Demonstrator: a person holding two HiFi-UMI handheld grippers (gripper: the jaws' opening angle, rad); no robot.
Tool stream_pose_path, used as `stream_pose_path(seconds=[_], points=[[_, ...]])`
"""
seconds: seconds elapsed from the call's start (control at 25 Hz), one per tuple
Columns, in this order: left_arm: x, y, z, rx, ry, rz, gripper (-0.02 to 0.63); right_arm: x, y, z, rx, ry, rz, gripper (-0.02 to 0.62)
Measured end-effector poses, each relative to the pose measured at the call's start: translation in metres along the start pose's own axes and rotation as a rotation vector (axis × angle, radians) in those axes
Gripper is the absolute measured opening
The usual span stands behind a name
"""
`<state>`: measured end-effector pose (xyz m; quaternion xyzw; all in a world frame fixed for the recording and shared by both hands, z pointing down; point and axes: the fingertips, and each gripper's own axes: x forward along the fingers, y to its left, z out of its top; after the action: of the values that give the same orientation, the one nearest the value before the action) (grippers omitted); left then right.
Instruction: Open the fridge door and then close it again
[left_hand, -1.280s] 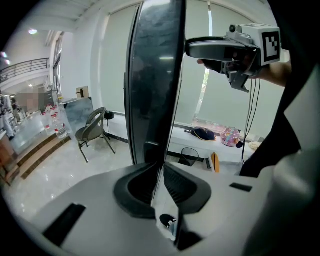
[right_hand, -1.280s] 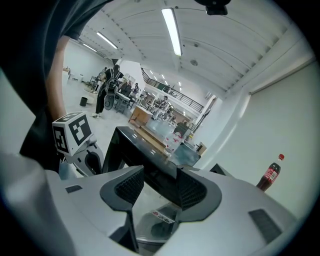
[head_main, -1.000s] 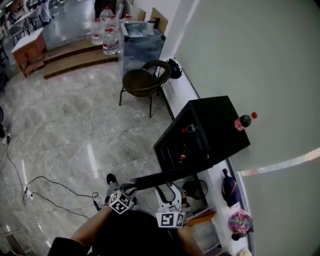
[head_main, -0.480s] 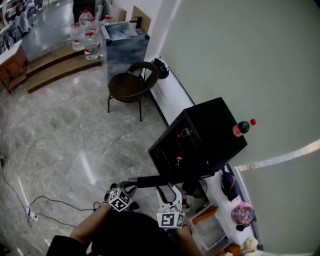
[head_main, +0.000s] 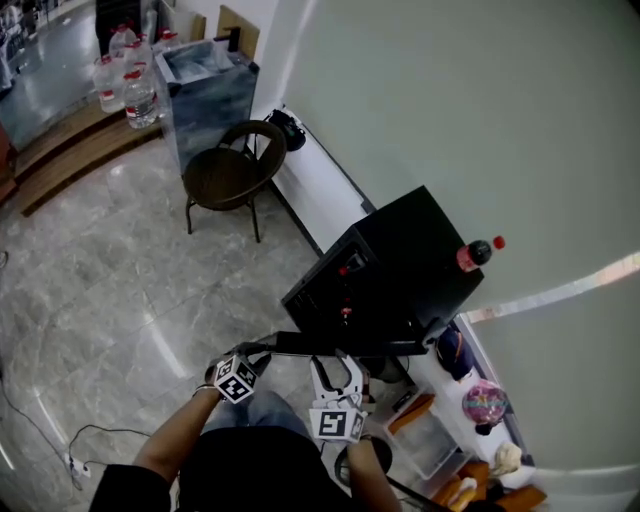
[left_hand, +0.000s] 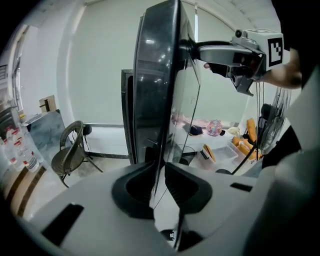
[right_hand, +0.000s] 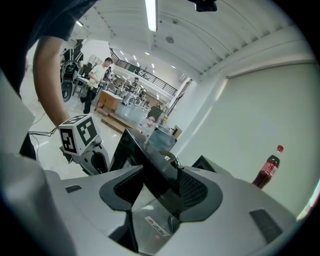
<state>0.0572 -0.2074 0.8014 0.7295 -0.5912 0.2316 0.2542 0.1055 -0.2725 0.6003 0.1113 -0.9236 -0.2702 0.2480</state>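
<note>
A black mini fridge (head_main: 410, 260) stands on a white bench against the wall, its door (head_main: 345, 346) swung out toward me. In the head view my left gripper (head_main: 250, 358) is at the door's free end and my right gripper (head_main: 335, 372) at its middle. The left gripper view shows the door (left_hand: 155, 100) edge-on, with my left gripper (left_hand: 159, 175) shut on the thin edge. My right gripper (left_hand: 235, 52) holds the upper rim there. In the right gripper view my right gripper (right_hand: 159, 187) is shut on the door's (right_hand: 145, 160) thick rim.
A cola bottle (head_main: 472, 254) stands on top of the fridge. A dark chair (head_main: 225, 170) sits to the left along the bench, with water bottles (head_main: 125, 75) beyond it. Bins and bags (head_main: 430, 440) lie under the bench at right. A cable (head_main: 60, 440) trails across the floor.
Both grippers have moved with the door, and the gap between the door's free end and the fridge front has narrowed. The head view has shifted along the bench.
</note>
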Motion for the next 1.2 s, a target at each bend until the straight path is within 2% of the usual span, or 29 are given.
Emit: stream_pose_path(seconds=[0.48,0.92,1.2], points=[[0.043,0.079,0.036,0.043,0.019,-0.048,0.071,0.065,-0.037,0.004,0.043,0.080,-0.110,0.220],[0.081,0.124,0.074,0.104,0.060,-0.079,0.071,0.100,-0.075,-0.001,0.124,0.157,-0.222,0.216],[0.099,0.142,0.096,0.134,0.078,-0.132,0.071,0.116,-0.096,-0.004,0.174,0.207,-0.290,0.213]])
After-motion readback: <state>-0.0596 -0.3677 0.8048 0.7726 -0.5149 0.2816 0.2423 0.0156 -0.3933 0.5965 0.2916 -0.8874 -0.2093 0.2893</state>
